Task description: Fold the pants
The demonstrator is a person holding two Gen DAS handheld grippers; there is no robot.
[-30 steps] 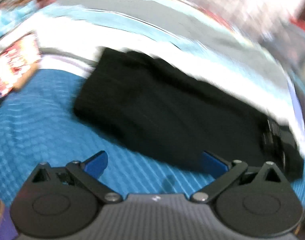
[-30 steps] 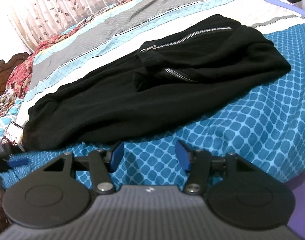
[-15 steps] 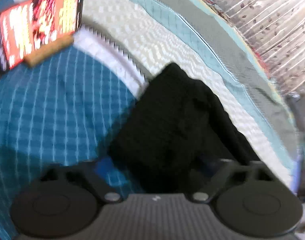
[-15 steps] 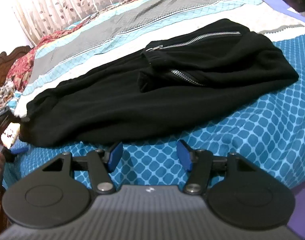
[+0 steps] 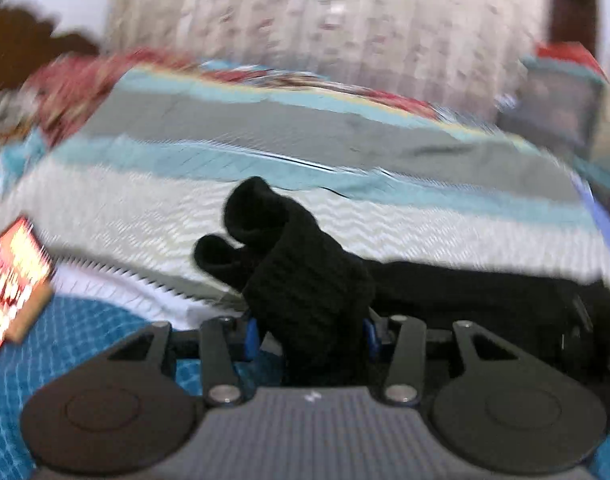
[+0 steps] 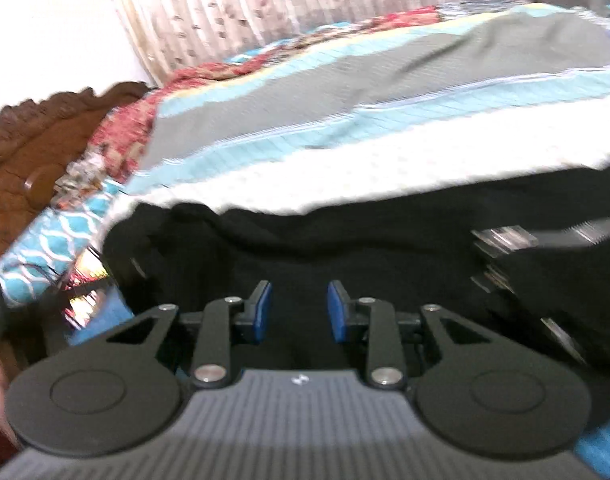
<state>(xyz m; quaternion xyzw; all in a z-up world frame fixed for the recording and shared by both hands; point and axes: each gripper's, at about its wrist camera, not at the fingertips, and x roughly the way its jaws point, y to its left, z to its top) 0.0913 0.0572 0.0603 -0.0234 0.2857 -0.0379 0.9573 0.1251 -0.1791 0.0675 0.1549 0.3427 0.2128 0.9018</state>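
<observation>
Black pants (image 5: 465,296) lie across a striped bedspread (image 5: 345,148). My left gripper (image 5: 309,334) is shut on the leg cuff end (image 5: 305,280), which stands bunched up between the blue pads and is lifted off the bed. In the right wrist view the pants (image 6: 345,240) fill the middle, with silver zippers (image 6: 505,240) at the right. My right gripper (image 6: 298,312) is open, its blue pads (image 6: 261,312) low over the black cloth, with nothing between them.
A lit phone (image 5: 13,276) lies on the bed at the left, seen too in the right wrist view (image 6: 85,280). A carved wooden headboard (image 6: 37,152) stands at the left. Patterned curtains (image 5: 325,12) hang behind the bed.
My left gripper closed on the cuff end of the pants and raised it. My right gripper moved forward from the blue patterned sheet to over the pants.
</observation>
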